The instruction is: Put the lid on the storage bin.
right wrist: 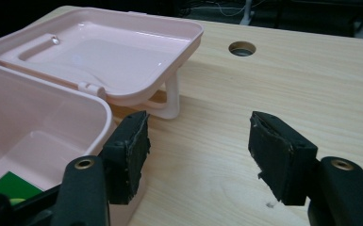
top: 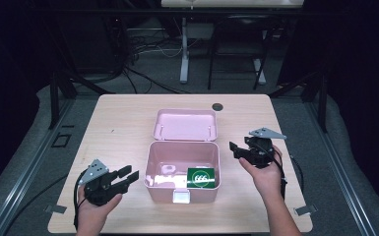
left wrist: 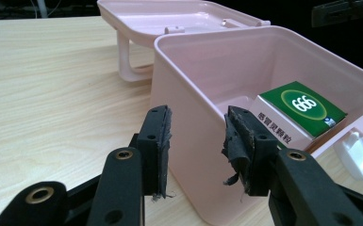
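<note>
So nearest to me are my own two hands at the front edge of the tabletop (top: 118, 123). My left gripper (top: 126, 176) sits at the front left, jaws released with nothing between them, pointing toward the left wall of the pink box (top: 182, 194). In the left gripper view the box's near corner is right in front of the pads, just beyond them, not touched.

My right gripper (top: 235, 149) is a bit farther out on the right side, beside the box's right wall. Its jaws stand wide apart and grip nothing; in the right gripper view there's bare wood between the pads, with the box's corner just beside one of them.

The box sits in the middle of the tabletop, between the two grippers, open at the top. Inside, on the floor in the front right corner, lies a small green carton (top: 200, 178) with white "666" on its face, lying flat. There's a white latch (top: 181, 196) on the box's front wall.

Behind that, the pink lid (top: 185, 125) is swung all the way back, resting inside-up, hinged to the rear rim, with its handle (right wrist: 171, 104) propping it on the wood.

Farthest out there's a round cable hole (top: 217, 106) near the back edge.
</note>
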